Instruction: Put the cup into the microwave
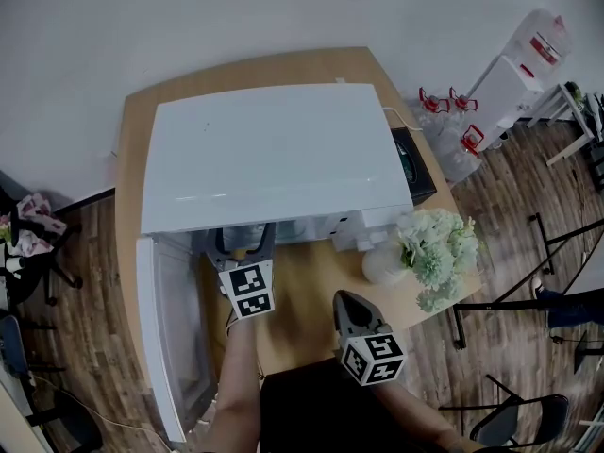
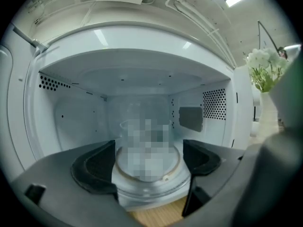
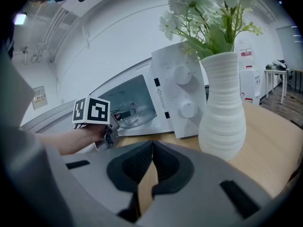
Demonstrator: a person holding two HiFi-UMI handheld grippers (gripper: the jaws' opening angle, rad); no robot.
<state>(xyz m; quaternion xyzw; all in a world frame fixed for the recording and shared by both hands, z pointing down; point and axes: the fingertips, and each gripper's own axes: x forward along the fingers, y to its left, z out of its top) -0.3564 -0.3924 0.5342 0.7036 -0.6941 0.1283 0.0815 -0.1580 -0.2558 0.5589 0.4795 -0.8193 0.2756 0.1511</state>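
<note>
The white microwave [image 1: 274, 154] stands on the wooden table [image 1: 311, 291] with its door [image 1: 165, 328] swung open to the left. My left gripper [image 2: 149, 157] reaches into the cavity mouth, shut on a clear glass cup [image 2: 147, 141] that sits between its black pads [image 2: 94, 167], just over the cavity floor. In the head view the left gripper [image 1: 241, 248] is at the opening and the cup is mostly hidden. My right gripper [image 3: 152, 150] hovers over the table in front of the microwave [image 3: 180, 98], shut and holding nothing; in the head view the right gripper [image 1: 351, 311] is nearer me.
A white ribbed vase [image 3: 222, 108] with pale flowers [image 1: 436, 248] stands by the microwave's control panel, right of the opening. A black box [image 1: 415, 163] lies behind the microwave's right side. Chairs and a water dispenser [image 1: 514, 74] stand on the floor around the table.
</note>
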